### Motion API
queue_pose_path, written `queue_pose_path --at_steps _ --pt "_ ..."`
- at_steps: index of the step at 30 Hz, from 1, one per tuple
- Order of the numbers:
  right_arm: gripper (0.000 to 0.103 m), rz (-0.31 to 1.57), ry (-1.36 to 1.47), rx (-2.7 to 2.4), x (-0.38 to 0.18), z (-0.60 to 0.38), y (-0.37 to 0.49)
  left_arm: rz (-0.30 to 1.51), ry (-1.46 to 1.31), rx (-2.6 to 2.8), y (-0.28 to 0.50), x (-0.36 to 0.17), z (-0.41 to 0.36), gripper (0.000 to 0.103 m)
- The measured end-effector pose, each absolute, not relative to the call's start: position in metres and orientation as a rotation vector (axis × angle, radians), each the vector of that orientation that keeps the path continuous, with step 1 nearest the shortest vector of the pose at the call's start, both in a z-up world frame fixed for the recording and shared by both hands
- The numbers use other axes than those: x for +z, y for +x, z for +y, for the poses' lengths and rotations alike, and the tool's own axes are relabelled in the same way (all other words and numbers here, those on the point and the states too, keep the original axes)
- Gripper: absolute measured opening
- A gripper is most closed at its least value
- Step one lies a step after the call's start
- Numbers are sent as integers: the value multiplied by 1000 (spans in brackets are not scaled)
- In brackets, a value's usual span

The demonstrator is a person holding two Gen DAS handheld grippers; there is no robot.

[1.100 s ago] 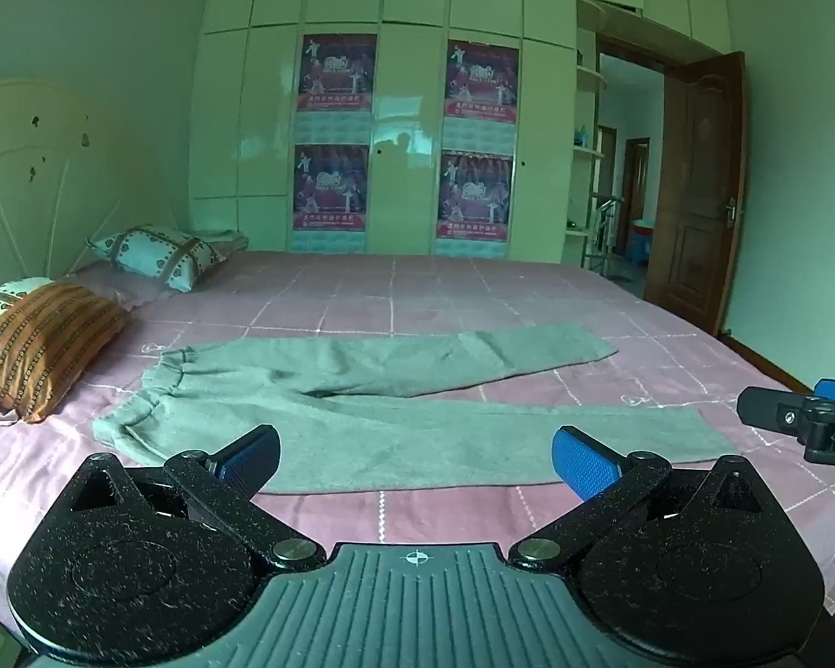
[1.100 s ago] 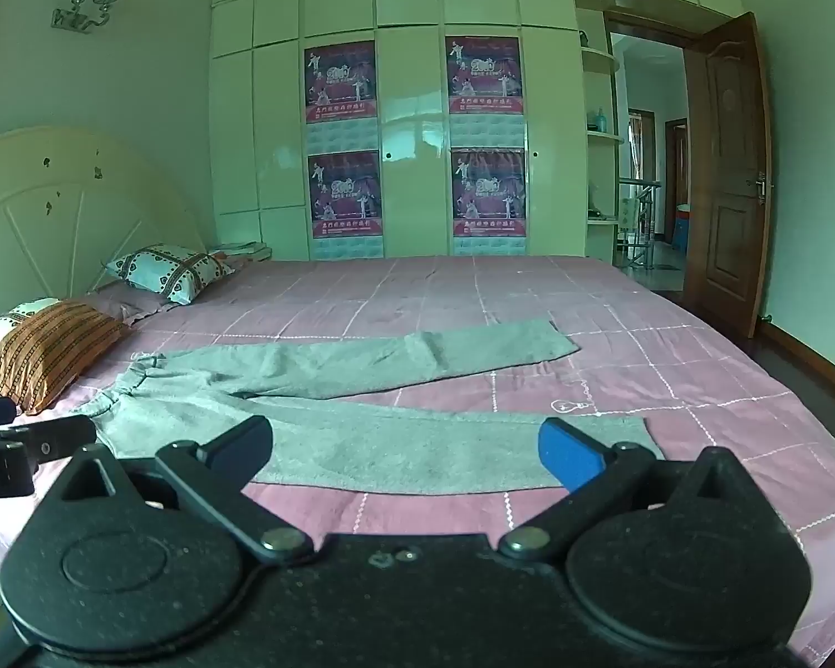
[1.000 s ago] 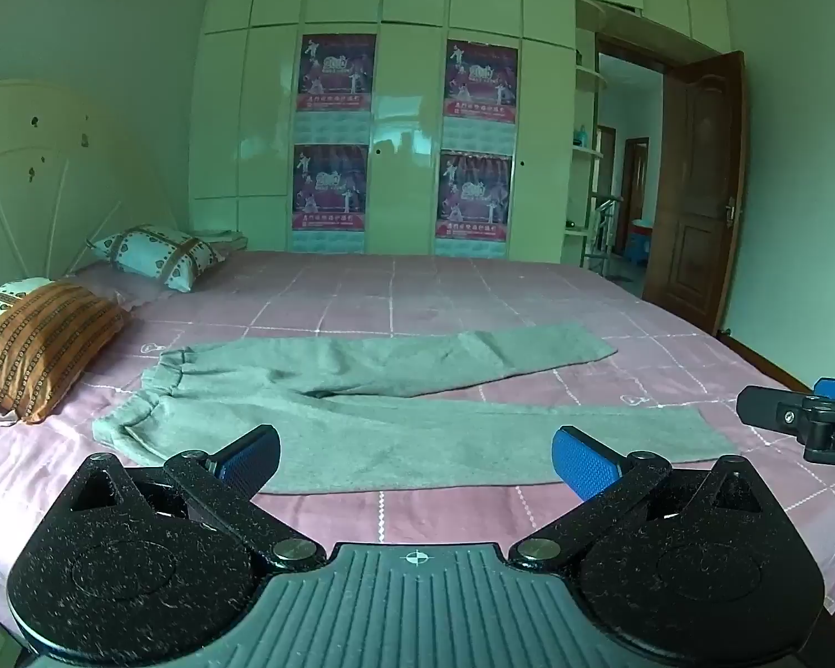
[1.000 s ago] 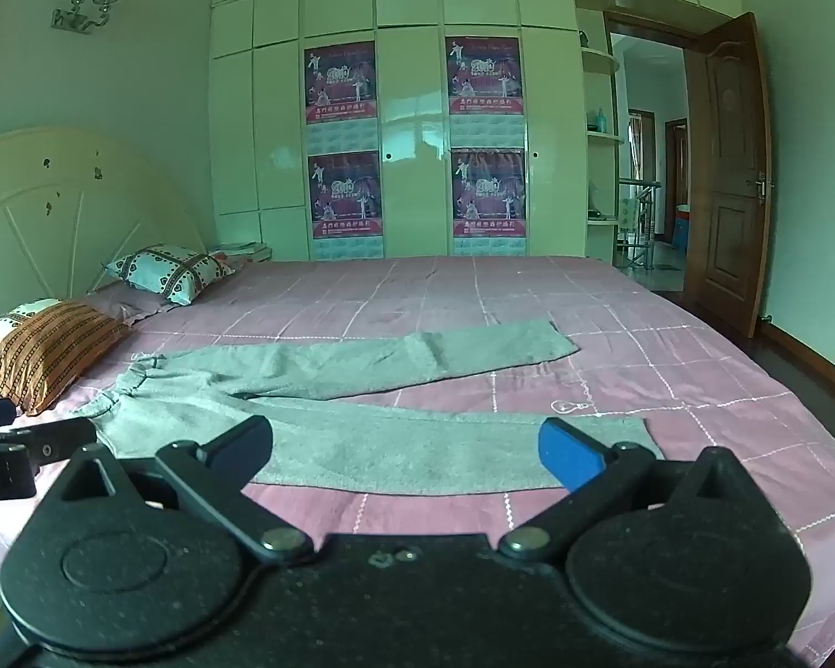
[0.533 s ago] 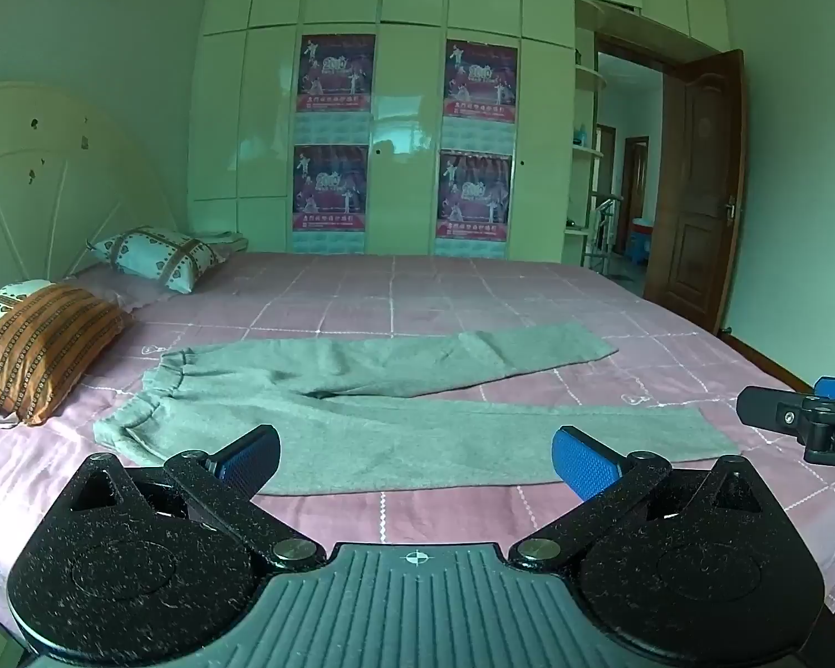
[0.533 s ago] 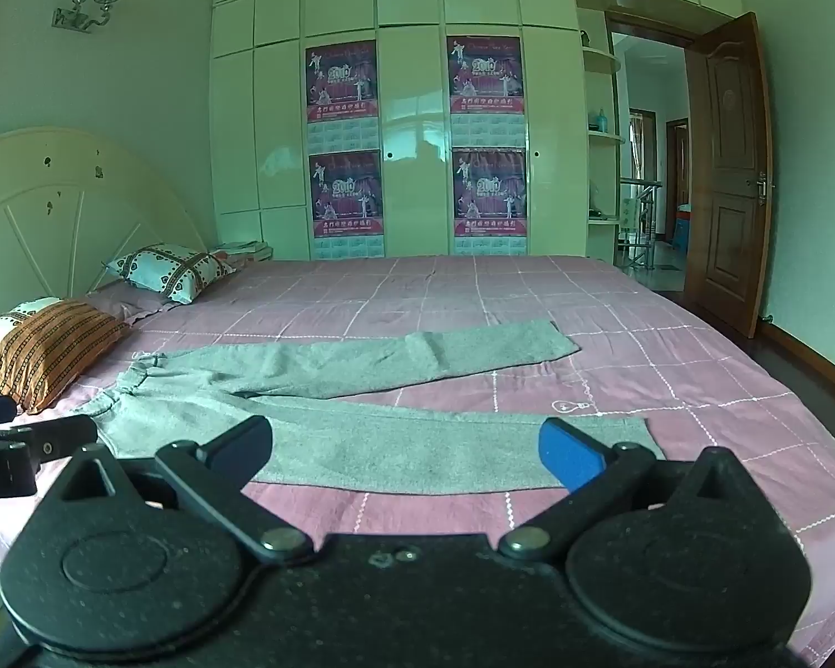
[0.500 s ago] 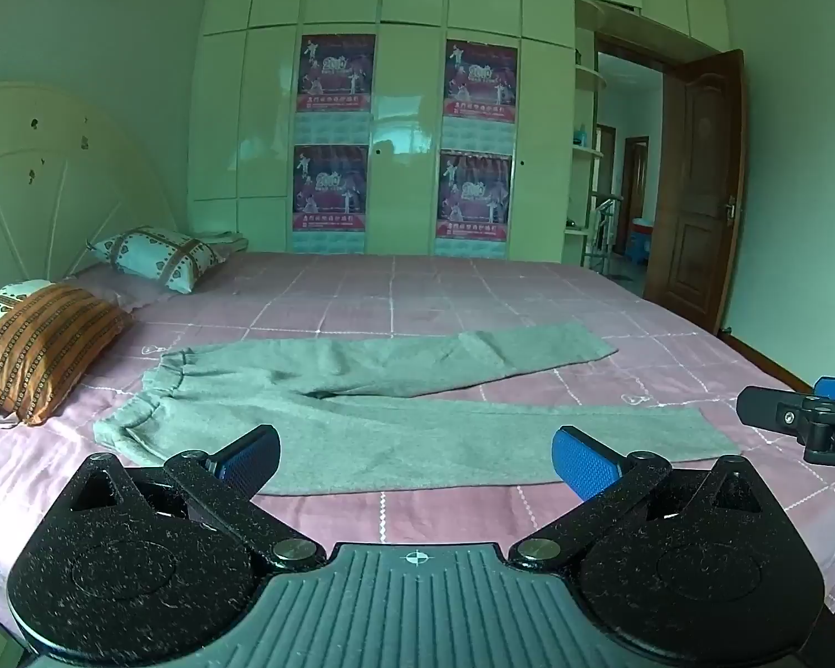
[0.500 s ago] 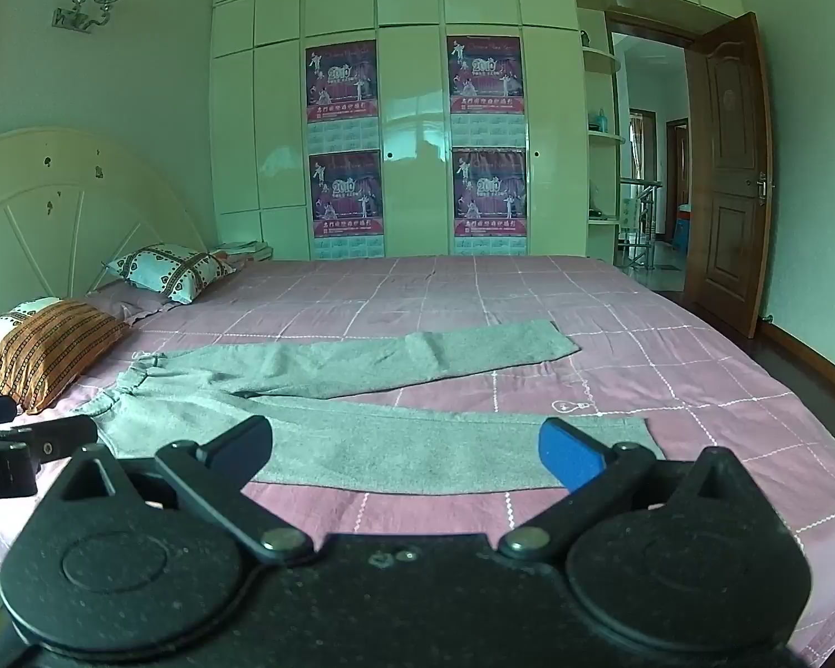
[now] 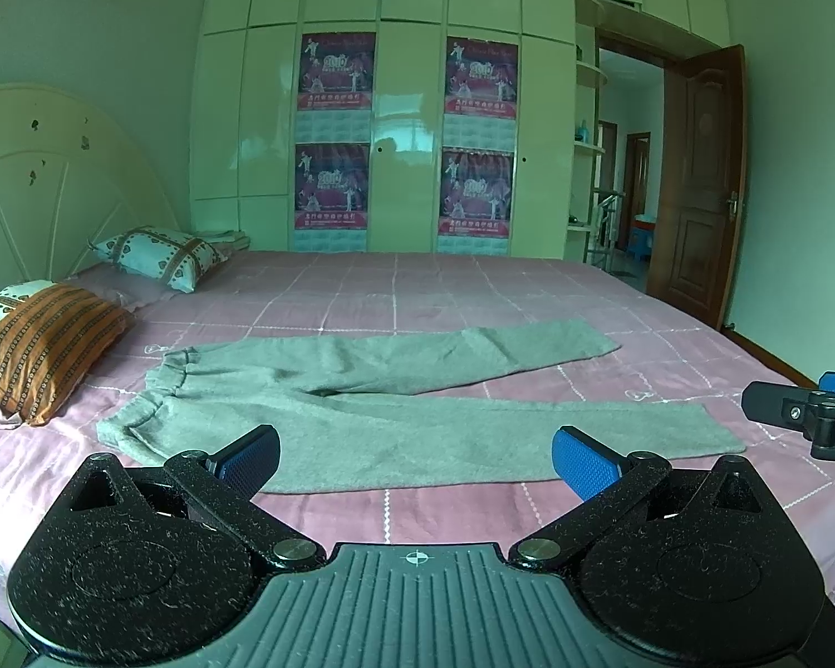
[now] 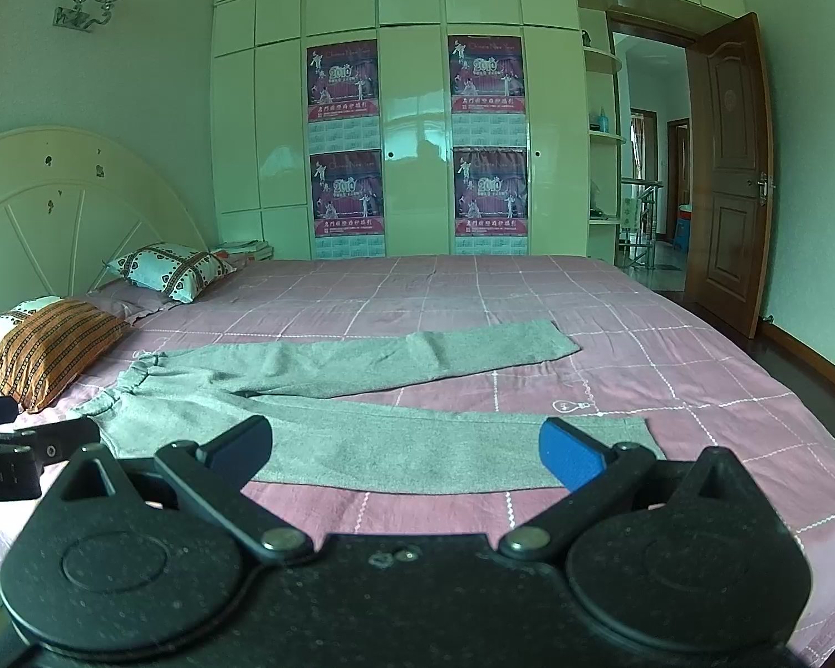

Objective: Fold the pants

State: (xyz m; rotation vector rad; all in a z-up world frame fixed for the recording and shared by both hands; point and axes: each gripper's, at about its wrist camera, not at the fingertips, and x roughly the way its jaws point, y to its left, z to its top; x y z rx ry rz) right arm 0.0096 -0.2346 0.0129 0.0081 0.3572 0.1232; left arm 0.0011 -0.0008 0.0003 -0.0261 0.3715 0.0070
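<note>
Pants (image 9: 395,417) flat on bed (image 9: 529,289), long axis crosswise to you, waistband left; both jaws spread, empty: left gripper (image 9: 414,459) nearer waistband, right gripper (image 10: 403,448) nearer near-leg cuff

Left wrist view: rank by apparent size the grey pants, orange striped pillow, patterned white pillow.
1. grey pants, largest by far.
2. orange striped pillow.
3. patterned white pillow, which lies farther from the camera, so the order of the two pillows is unsure.

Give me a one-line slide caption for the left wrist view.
Open left gripper hovering at the near edge of a pink bed, grey pants spread flat and unfolded, right gripper alongside.
</note>
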Motion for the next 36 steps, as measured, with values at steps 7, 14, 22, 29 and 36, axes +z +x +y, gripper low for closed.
queue_pose_path --at_steps 7,14,22,29,36 --pt "97 362 7 123 13 -235 9 374 -28 7 2 0 -1 103" --pt "97 363 6 124 13 -235 9 380 -22 9 4 -1 -1 103" --pt "97 364 6 124 13 -236 11 380 -22 9 5 -1 -1 103" --pt "97 362 6 123 13 -234 10 377 -24 8 6 -1 -2 103" --pt "97 362 4 122 13 -234 10 378 -24 7 5 -1 -2 103"
